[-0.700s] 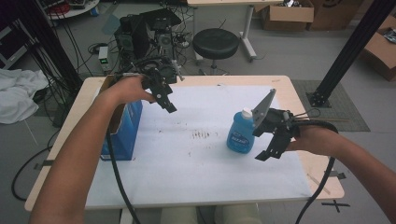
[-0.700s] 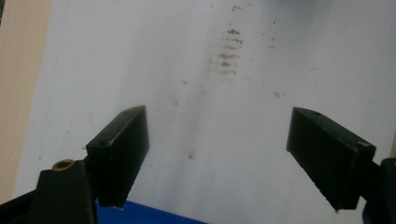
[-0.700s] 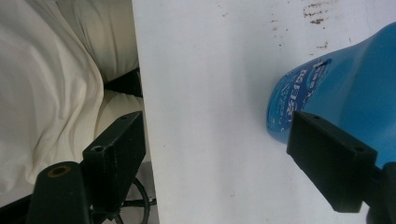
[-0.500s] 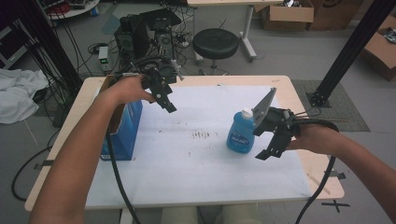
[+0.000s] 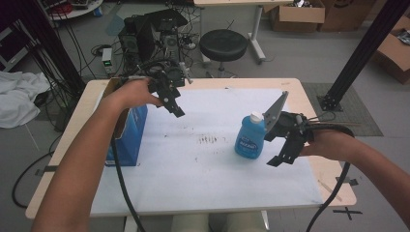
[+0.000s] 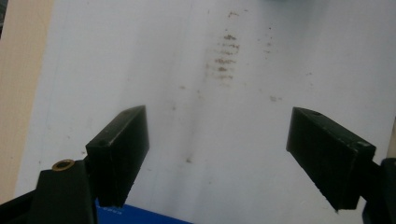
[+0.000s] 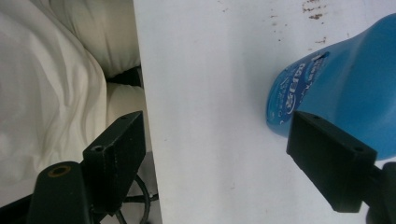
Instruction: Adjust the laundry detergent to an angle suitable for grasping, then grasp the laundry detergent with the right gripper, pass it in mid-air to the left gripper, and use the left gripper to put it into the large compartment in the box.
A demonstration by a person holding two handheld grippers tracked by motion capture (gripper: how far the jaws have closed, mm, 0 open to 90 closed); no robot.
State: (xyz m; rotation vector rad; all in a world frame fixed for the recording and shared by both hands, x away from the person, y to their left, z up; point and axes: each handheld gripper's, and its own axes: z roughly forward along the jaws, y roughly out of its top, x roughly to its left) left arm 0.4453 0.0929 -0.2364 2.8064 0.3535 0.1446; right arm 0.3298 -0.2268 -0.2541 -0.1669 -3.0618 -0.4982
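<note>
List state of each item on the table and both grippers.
Blue bottle: upright on the white sheet, white cap on, not gripped.
Blue box: standing at the sheet's left edge, top open.
White sheet: flat on the table, smudged with dark marks near the middle.
Left gripper: open, empty, held above the sheet beside the box.
Right gripper: open, empty, just right of the bottle, not clamped on it.

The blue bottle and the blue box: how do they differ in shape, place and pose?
The blue bottle is rounded with a white cap; the blue box is flat-sided, with open cardboard flaps. The blue bottle stands on the white sheet beside the right tool; the blue box stands at the sheet's left edge, under the left forearm. Both are blue and upright.
</note>
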